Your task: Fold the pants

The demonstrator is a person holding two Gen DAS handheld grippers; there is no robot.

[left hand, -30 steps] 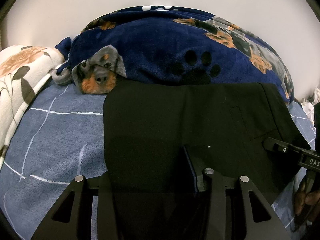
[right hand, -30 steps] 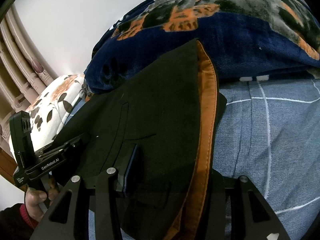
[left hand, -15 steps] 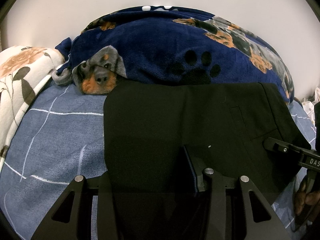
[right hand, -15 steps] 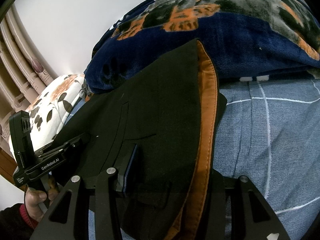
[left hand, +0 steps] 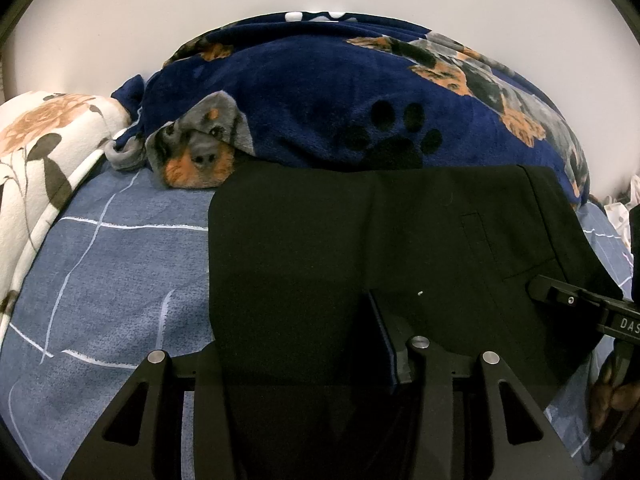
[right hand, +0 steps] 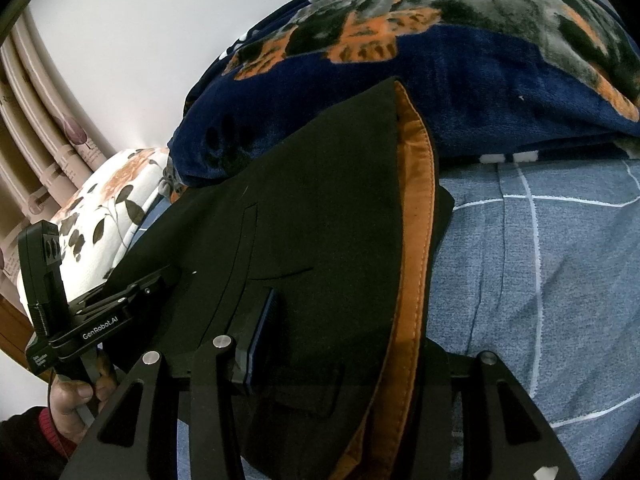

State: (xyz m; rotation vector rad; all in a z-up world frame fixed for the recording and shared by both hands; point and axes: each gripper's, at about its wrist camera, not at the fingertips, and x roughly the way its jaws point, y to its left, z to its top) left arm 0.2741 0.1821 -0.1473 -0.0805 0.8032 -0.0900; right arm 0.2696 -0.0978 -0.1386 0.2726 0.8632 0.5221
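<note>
Black pants [left hand: 360, 248] lie folded flat on the bed sheet [left hand: 112, 280], blue with white grid lines, straight ahead of both tools. Far edge of the pants touches the navy dog-print blanket [left hand: 320, 112] bunched against the wall.

Left tool [left hand: 304, 344]: one blue-padded finger [left hand: 386, 336] sits on top of the fabric, the other is hidden under the cloth. Fabric runs between them, so it is clamped on the pants at the near edge. To its left, bare sheet and a white floral pillow [left hand: 36, 152]. To its right, the other tool's black body pokes in over the pants' corner.

Right tool [right hand: 344, 328]: one blue-padded finger [right hand: 264, 320] rests on the black cloth; the other side is covered by the waist end of the pants [right hand: 320, 220]. Cloth passes through the gap, so it is gripping the pants. An orange-brown lining strip [right hand: 420, 220] runs along the pants' edge just right of the tool's centre, from near the tool out toward the blanket [right hand: 480, 80]. A pocket slit shows in the cloth just ahead of the visible finger. Right of the lining, open sheet [right hand: 540, 260].

In the right wrist view the left tool [right hand: 160, 280] is off to the left, labelled GenRobot.AI, tip on the pants, held by a hand [right hand: 76, 396] with a red cuff. The floral pillow [right hand: 104, 208] and a curtain [right hand: 36, 128] sit beyond it.
</note>
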